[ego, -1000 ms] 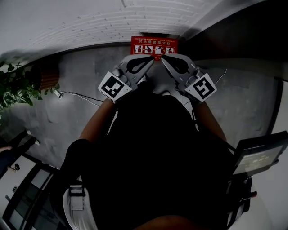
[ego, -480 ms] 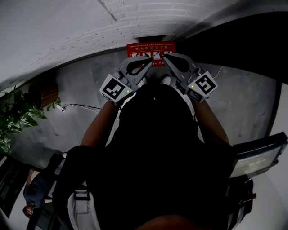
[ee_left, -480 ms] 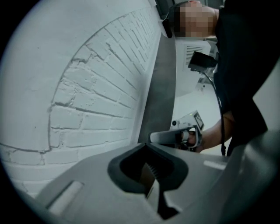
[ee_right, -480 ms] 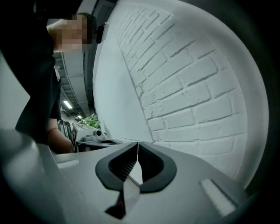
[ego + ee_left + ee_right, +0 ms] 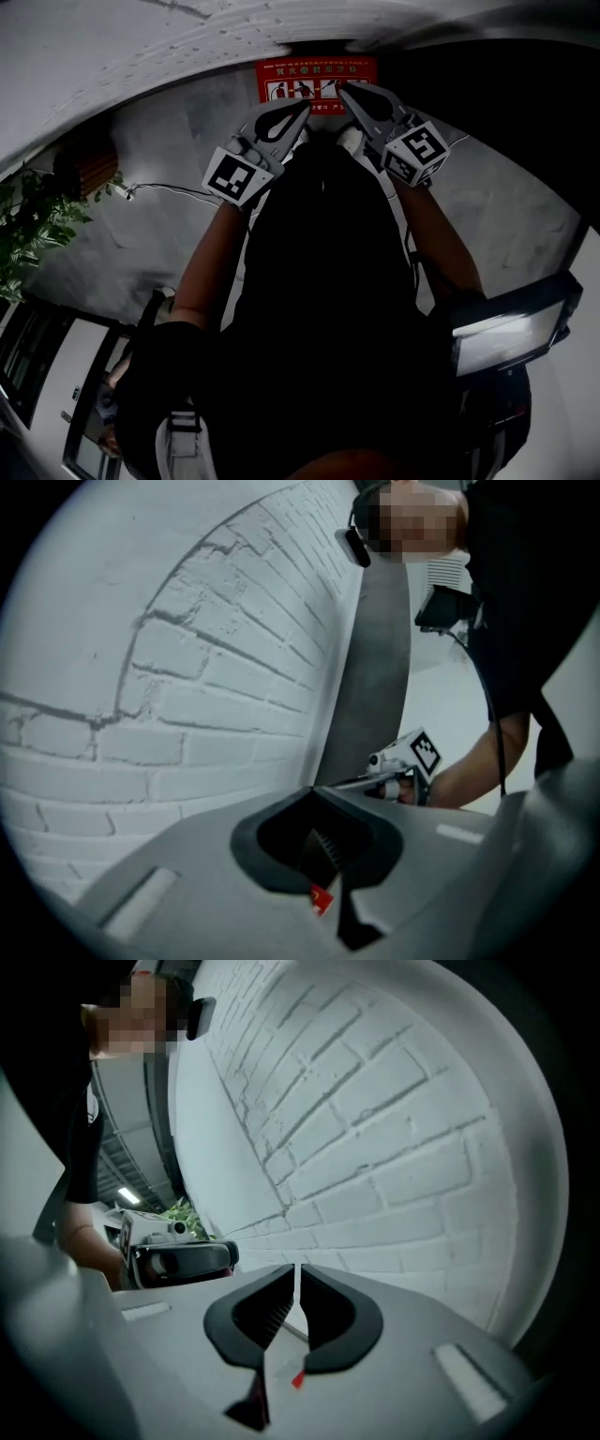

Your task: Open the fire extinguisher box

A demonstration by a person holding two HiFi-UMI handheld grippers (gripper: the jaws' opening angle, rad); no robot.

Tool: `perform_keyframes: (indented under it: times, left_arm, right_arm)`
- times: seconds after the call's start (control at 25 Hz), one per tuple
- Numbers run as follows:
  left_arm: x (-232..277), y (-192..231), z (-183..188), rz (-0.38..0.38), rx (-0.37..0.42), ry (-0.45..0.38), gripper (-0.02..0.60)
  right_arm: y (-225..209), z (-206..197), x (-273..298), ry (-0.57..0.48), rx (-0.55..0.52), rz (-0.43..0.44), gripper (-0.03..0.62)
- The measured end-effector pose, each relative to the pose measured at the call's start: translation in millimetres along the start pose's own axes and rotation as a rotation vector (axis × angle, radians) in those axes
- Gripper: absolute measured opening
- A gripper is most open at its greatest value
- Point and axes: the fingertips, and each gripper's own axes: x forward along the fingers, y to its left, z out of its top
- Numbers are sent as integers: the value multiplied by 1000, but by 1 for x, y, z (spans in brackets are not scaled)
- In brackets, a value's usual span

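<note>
- Red labelled fire extinguisher box (image 5: pixel 319 73) sat at white brick wall (image 5: pixel 141 47); lid state unreadable.
- Left gripper (image 5: pixel 306 105), right gripper (image 5: pixel 341 88) hung just before box, jaws pinched together, empty.

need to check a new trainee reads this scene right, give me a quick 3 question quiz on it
1. True or false: the jaws of the left gripper stand wide apart.
2. What colour is the fire extinguisher box against the brick wall? A green, B red, C yellow.
3. Fill in: in the head view the potted plant is at the ___ edge of the picture.

Key: 1 false, the jaws are together with nothing between them. 2 B. 3 left.
</note>
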Motion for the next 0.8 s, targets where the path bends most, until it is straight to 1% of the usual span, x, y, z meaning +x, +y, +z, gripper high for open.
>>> perform_keyframes:
  times: [0.08,0.16,0.24,0.36,0.48,0.56,0.68,0.8]
  left_arm:
    - [13,9,-37,17,-17,38,3]
    - [21,14,-66,30,-35,53,3]
    - [26,17,-89,37,-47,52,3]
    - [34,20,-121,26,-55,67,3]
    - [44,25,-149,23,-73,88,3]
    - [54,29,-166,20,-64,107,3]
    - [68,32,-194,2,-35,153,3]
    - [77,35,-226,-8,5,209,3]
  right_arm:
    - [-20,-32,10,1,68,-18,14]
    - [-35,-61,16,0,124,-49,18]
    - [-47,-88,17,-4,197,-93,19]
    - [-66,-130,10,-10,320,-178,39]
    - [-86,-173,2,-3,407,-251,54]
    - [-100,-199,-3,6,449,-292,54]
    - [-116,-233,-9,14,494,-352,71]
    - [-124,-267,-8,10,543,-386,85]
